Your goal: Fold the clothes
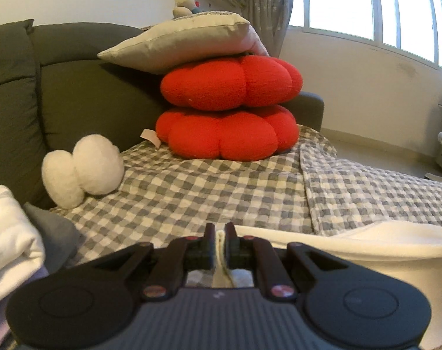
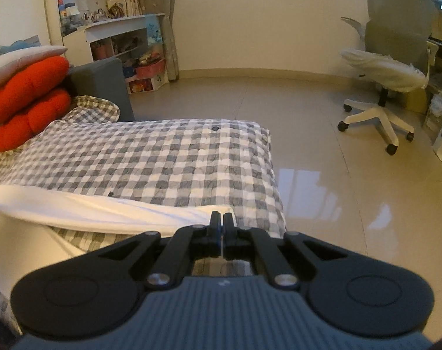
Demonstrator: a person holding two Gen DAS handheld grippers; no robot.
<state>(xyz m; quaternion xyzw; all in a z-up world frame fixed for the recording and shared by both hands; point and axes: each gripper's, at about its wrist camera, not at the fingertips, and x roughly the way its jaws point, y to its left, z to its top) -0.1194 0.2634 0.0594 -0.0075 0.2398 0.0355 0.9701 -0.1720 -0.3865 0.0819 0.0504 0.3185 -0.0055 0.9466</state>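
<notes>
white garment [image 1: 367, 245] edge pinched in left hand-held gripper [image 1: 220, 233], right hand-held gripper [image 2: 221, 218] clamping it too

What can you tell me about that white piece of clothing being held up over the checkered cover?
The white garment looks like soft, plain cotton, with no print showing. It hangs stretched between the two tools: the left hand-held gripper is shut on one edge, the right hand-held gripper on another. Its top edge runs in a slightly sagging line, and the cloth drapes down toward the checkered blanket. Which type of garment cannot be told.
</notes>
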